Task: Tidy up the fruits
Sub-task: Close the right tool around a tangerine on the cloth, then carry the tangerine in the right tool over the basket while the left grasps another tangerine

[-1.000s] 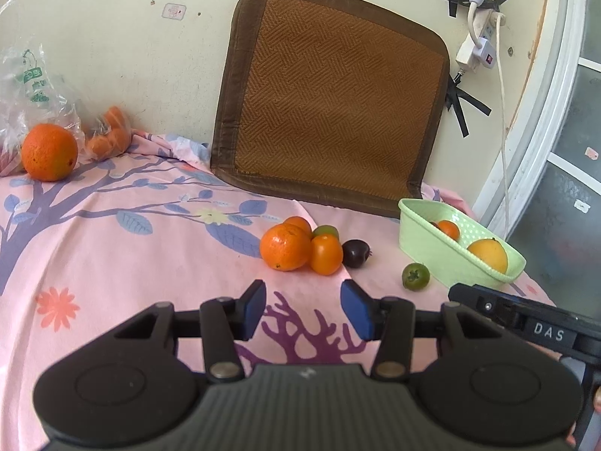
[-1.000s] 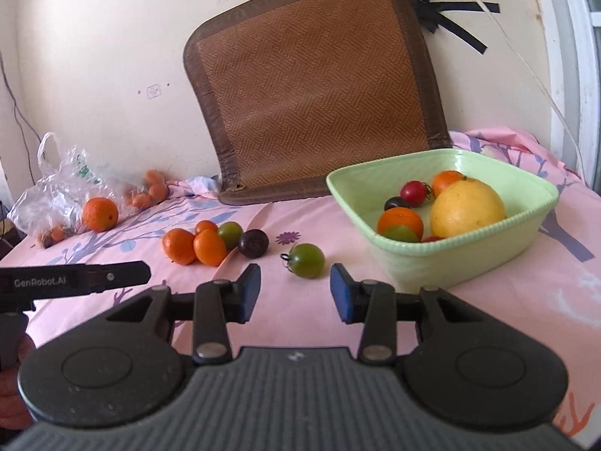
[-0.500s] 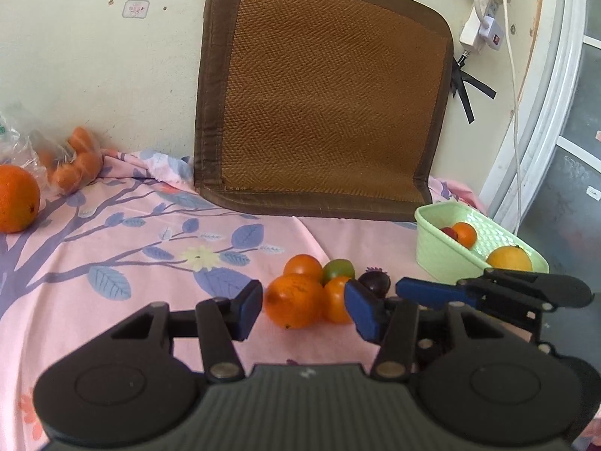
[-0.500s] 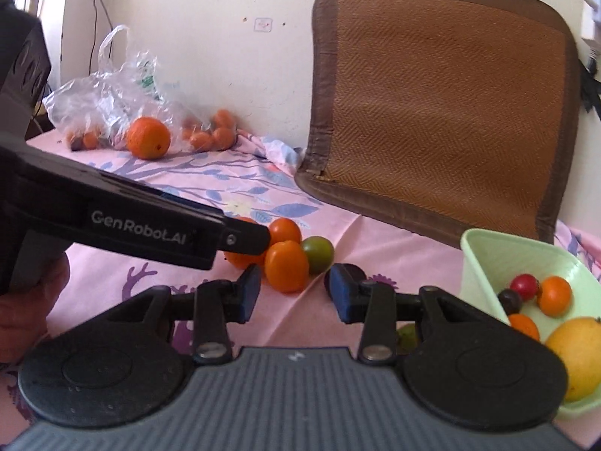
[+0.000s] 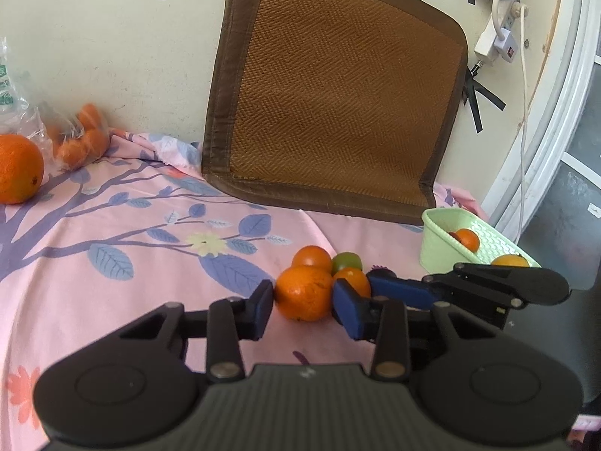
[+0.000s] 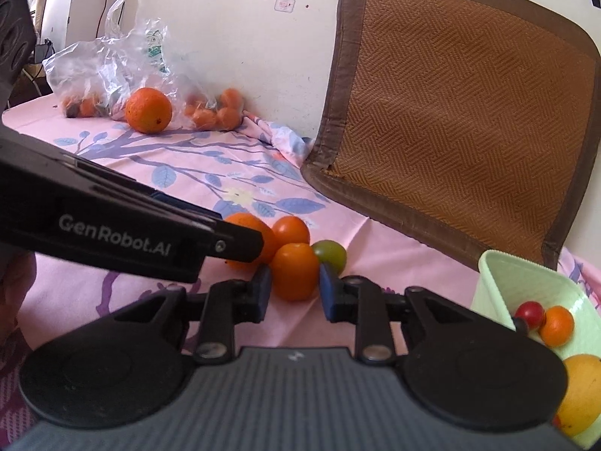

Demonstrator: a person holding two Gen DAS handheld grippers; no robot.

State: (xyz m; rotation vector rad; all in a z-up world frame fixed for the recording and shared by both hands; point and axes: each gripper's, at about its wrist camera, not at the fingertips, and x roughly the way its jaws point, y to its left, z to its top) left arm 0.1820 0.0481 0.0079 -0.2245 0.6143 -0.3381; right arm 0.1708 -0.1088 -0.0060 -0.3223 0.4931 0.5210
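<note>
A cluster of small fruit lies on the pink cloth. My left gripper (image 5: 302, 310) is open with its jaws either side of a round orange (image 5: 303, 292). My right gripper (image 6: 291, 289) is open around an orange tomato (image 6: 295, 270), which also shows in the left wrist view (image 5: 352, 280). Behind sit another orange fruit (image 5: 311, 257) and a green tomato (image 5: 347, 261). A dark fruit is mostly hidden behind the right gripper's finger (image 5: 402, 293). The light green basket (image 6: 503, 282) at the right holds several fruits.
A brown woven mat (image 5: 334, 101) leans on the wall behind. A large orange (image 6: 148, 110) and a plastic bag (image 6: 105, 71) with small fruit lie at the far left. A power strip and cable (image 5: 496, 34) hang at the right, by a window frame.
Both grippers have moved forward to the fruit cluster. The left jaws now flank the round orange and the right jaws flank the orange tomato. Both stay open.
</note>
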